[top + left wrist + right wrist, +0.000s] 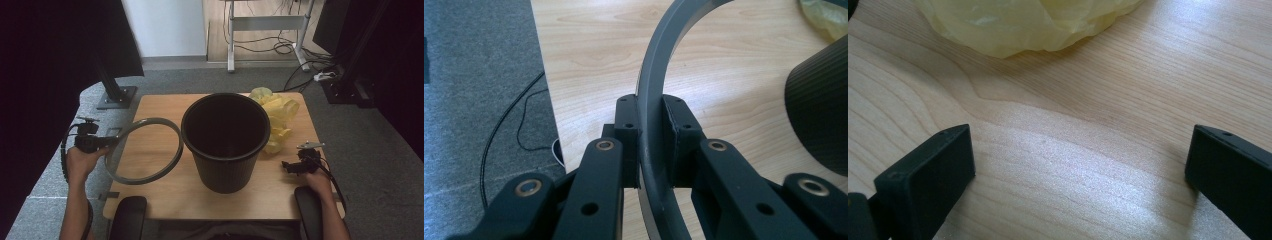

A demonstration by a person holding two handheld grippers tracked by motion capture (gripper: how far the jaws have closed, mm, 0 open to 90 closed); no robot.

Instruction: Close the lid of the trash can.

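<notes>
A black waste bin (225, 140) stands upright in the middle of the wooden table (165, 195). A grey plastic ring (145, 150) hangs tilted over the table's left part, lifted at its left side. My left gripper (106, 142) is shut on that ring's band (651, 100), its pads (629, 125) pressing both faces. A crumpled yellow bag (277, 117) lies behind and right of the bin. My right gripper (289, 166) sits low near the table's right front, open, with bare wood between its fingers (928, 175); the yellow bag (1023, 22) lies ahead of it.
Grey carpet (370, 150) surrounds the table. A desk frame with cables (267, 30) stands at the back and a dark stand base (116, 95) at the back left. Black chair armrests (127, 217) sit at the table's near edge.
</notes>
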